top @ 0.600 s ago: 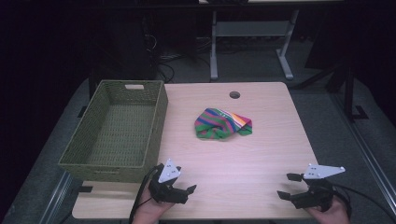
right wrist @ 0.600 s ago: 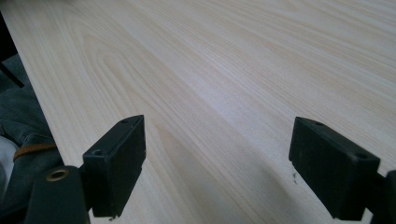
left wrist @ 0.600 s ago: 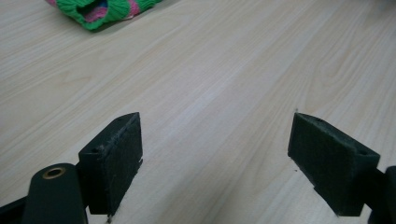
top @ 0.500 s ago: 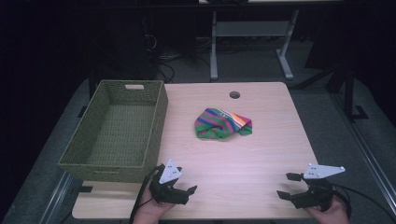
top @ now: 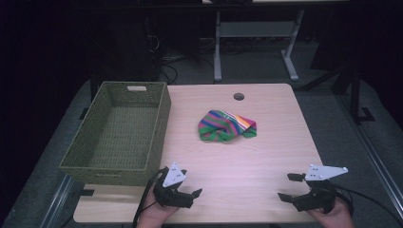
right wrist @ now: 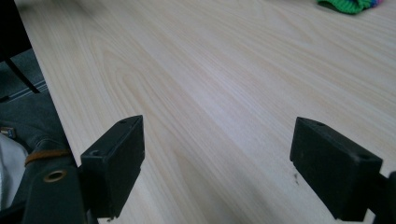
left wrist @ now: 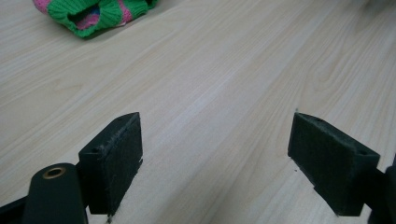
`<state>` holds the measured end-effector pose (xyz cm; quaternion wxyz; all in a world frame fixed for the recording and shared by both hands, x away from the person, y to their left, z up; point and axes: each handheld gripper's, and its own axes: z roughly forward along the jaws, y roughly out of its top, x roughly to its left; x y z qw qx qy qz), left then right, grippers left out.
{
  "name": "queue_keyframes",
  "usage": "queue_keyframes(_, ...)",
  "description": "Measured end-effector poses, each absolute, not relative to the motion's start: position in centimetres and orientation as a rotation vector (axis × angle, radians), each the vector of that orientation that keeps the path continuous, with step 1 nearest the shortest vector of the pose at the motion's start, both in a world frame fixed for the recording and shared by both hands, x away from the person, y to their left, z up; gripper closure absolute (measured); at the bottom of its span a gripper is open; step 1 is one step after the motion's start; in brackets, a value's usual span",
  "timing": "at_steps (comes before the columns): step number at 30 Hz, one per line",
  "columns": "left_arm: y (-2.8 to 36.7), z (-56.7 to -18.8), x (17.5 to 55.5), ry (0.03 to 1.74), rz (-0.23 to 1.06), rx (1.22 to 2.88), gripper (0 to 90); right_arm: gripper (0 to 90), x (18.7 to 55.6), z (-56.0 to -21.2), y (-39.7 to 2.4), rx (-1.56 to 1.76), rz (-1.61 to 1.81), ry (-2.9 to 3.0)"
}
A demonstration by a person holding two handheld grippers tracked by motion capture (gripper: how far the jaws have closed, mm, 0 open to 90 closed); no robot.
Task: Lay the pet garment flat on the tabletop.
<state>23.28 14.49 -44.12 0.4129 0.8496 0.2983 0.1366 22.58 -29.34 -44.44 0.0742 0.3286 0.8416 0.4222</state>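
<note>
I judge nothing is done yet: the striped cloth lies right of the empty basket. Near the table's front edge, my left gripper and right gripper gape wide, holding nothing.

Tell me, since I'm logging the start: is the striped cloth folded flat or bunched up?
Bunched up. The striped cloth lies in a crumpled heap on the table, outside the basket.

A green woven basket stands at the left edge of the light wooden surface, with a slot handle cut in its far wall. A round cable hole sits near the surface's far edge. Beyond it, on the dark carpeted floor, stands a grey metal desk frame with 2 legs, and cables lie to its left.
</note>
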Motion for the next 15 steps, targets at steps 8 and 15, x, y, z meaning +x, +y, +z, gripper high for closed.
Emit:
queue_keyframes(8,14.4,-44.2,23.6,0.743,0.322,2.087,17.6,16.3,24.2,-43.4,-27.5,0.930,1.247,2.598)
queue_keyframes(15,14.2,-44.6,23.8,0.738,0.252,2.075,17.6,16.2,26.5,-42.2,-26.4,0.933,1.203,2.639)
